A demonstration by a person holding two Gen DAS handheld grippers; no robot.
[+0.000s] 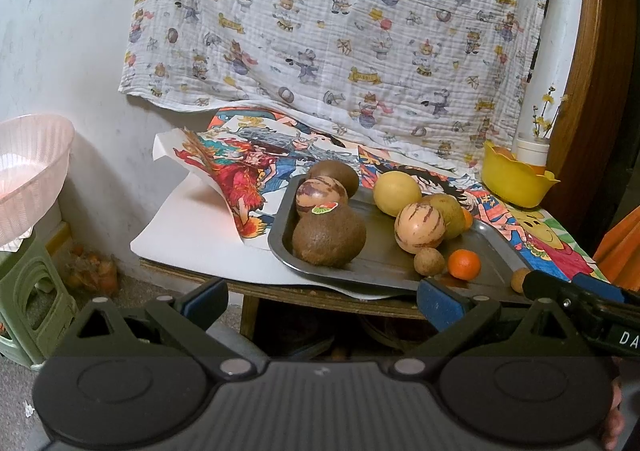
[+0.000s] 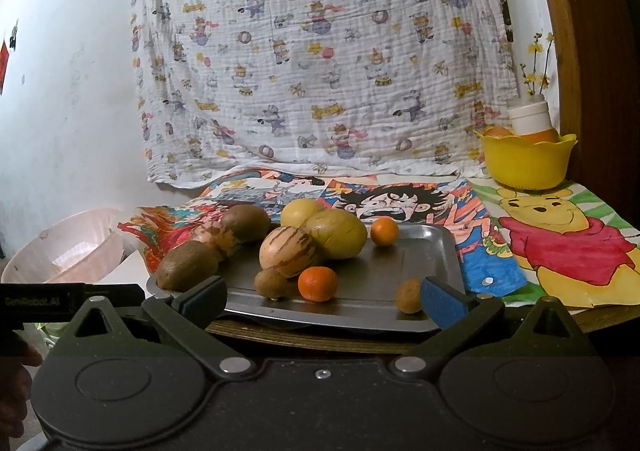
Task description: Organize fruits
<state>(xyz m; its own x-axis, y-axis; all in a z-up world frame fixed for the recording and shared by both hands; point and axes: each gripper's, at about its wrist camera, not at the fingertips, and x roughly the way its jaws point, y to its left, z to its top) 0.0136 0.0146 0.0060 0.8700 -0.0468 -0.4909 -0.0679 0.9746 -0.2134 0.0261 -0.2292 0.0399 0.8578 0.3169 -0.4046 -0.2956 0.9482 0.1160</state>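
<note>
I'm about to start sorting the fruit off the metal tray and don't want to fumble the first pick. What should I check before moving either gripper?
1. Left gripper open and holding nothing: ok.
2. Right gripper open and holding nothing: ok.
3. Small orange fruit near the tray's front edge has free space on both sides: ok.
4. Small brown fruit sits close to the right gripper's finger, easy to knock: not ok.
5. Yellow bowl has room for more fruit: cannot tell, only its rim and some orange fruit inside show.
6. Tray sits flat on the table: ok.
</note>
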